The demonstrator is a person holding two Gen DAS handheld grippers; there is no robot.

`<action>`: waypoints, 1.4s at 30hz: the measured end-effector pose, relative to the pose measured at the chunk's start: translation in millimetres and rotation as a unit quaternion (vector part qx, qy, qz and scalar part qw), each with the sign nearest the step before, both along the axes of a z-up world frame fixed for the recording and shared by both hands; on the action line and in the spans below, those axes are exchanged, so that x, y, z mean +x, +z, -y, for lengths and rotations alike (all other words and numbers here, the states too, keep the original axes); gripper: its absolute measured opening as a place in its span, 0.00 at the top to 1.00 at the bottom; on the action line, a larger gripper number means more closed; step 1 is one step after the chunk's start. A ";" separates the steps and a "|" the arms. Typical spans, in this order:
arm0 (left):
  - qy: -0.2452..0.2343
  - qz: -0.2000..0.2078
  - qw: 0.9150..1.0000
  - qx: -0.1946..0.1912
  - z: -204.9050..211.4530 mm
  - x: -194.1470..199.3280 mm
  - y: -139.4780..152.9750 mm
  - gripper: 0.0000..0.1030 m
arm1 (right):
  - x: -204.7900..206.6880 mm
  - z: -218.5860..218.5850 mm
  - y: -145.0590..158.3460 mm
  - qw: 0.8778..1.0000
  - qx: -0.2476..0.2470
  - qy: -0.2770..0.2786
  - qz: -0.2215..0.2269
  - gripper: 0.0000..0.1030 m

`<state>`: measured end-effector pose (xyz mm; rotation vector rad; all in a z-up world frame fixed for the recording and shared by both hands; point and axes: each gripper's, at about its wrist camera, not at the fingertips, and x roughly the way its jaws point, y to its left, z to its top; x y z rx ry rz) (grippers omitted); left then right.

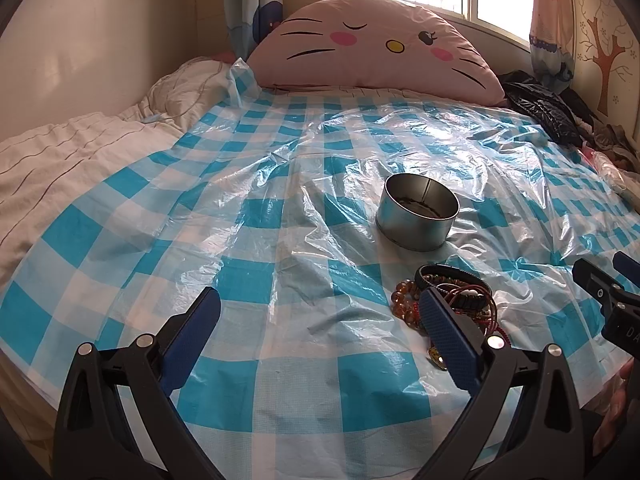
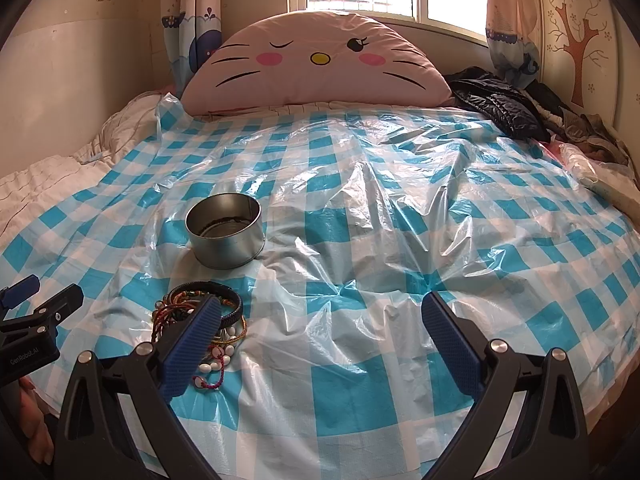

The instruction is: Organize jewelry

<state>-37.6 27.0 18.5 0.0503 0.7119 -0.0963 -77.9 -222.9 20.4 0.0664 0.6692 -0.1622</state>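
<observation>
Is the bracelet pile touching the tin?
Apart. The right wrist view shows a strip of checked sheet between the bracelet pile and the tin; the left wrist view agrees.

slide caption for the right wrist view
Open right hand-held gripper over a checked sheet, bracelets piled before a tin.

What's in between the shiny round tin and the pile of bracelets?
Nothing but bare checked plastic sheet. The tin sits just behind the bracelet pile, with a short empty strip between them, clearest in the right wrist view.
</observation>
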 end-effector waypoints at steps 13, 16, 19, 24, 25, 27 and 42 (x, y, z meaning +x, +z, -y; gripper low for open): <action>0.000 0.001 1.000 -0.001 0.0 0.0 0.1 0.07 | 3.4 5.6 9.2 1.000 0.000 0.001 -0.003 0.07; -0.001 0.000 1.000 -0.001 0.0 0.4 0.5 0.07 | 1.2 -0.7 -0.5 1.000 0.000 0.001 -0.002 0.07; 0.000 -0.001 1.000 0.001 0.5 0.6 0.1 0.07 | 1.8 -2.1 -3.2 1.000 -0.001 0.001 0.003 0.07; -0.008 -0.006 1.000 0.011 7.1 3.1 0.3 0.07 | 1.5 -1.1 -0.8 1.000 -0.003 0.002 -0.003 0.07; -0.012 -0.005 1.000 0.013 9.2 2.7 0.5 0.07 | 1.4 -1.4 -1.3 1.000 -0.003 0.002 -0.002 0.07; -0.023 -0.001 1.000 0.019 13.7 0.5 0.6 0.07 | 1.3 -4.9 -0.3 1.000 -0.007 0.007 -0.007 0.07; -0.146 -0.021 0.989 -0.004 59.5 11.4 -13.9 0.07 | 2.6 8.5 -0.6 0.999 0.009 0.018 -0.034 0.07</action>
